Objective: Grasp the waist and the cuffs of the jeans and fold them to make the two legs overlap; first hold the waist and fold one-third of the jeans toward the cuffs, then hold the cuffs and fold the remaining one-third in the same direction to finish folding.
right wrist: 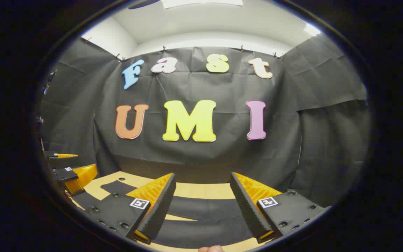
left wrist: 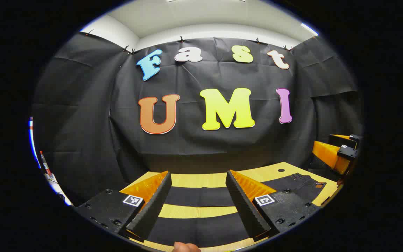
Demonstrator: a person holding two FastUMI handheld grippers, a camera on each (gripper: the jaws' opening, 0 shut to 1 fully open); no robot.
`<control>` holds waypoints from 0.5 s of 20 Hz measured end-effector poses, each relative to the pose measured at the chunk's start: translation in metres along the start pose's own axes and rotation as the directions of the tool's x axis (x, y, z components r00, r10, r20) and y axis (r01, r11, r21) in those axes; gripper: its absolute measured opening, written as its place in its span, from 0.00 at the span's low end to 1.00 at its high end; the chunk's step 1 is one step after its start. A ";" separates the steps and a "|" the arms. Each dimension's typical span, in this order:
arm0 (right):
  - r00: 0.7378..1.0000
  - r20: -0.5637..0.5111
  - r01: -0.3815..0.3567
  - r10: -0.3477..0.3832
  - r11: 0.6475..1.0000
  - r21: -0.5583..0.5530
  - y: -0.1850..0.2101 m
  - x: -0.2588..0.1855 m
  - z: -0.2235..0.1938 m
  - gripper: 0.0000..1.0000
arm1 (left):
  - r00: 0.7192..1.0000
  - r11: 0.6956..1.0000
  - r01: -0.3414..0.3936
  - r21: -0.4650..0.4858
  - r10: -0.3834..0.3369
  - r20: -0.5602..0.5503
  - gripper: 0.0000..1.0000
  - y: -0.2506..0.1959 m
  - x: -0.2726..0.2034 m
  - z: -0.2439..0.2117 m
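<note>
The left tool (left wrist: 198,206) hangs above the wooden surface (left wrist: 201,180) with its fingers spread apart and nothing between them. Under it the dark jeans (left wrist: 201,196) lie flat, their two legs running side by side as separate bands with bare wood showing between them. Further right in the left gripper view, the waist (left wrist: 301,182) lies near the surface's far corner, just by the other tool.

The right tool (right wrist: 201,210) is likewise apart and empty, poised over the jeans' dark cloth (right wrist: 201,210). Each tool seems stationed over one end of the garment, probably so both ends can be gripped together to bring one leg onto the other; that first fold is not yet made.

There are no containers here.
</note>
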State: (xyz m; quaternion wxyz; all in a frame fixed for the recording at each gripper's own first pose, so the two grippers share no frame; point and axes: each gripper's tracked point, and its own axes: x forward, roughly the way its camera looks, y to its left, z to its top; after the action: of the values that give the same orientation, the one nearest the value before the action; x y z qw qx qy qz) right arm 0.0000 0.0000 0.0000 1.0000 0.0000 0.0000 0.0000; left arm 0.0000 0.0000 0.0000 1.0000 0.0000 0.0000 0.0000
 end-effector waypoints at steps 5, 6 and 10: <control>1.000 0.008 -0.016 0.016 1.000 -0.014 0.000 -0.002 0.003 0.97 | 1.000 1.000 0.013 0.004 -0.013 0.027 1.00 -0.004 0.000 0.010; 1.000 0.010 -0.017 0.017 1.000 -0.014 0.001 -0.003 0.003 0.97 | 1.000 1.000 0.011 0.003 -0.011 0.027 1.00 -0.004 0.000 0.009; 1.000 0.006 -0.022 0.022 0.999 -0.026 0.002 -0.003 0.003 0.93 | 1.000 1.000 -0.003 0.000 0.003 0.013 1.00 0.003 -0.004 0.004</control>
State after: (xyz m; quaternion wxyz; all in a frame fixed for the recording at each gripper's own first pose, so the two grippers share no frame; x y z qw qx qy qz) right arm -0.0034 0.0016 0.0029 0.9999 -0.0128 -0.0030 0.0112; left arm -0.0040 0.0031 0.0038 1.0000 0.0001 -0.0067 0.0014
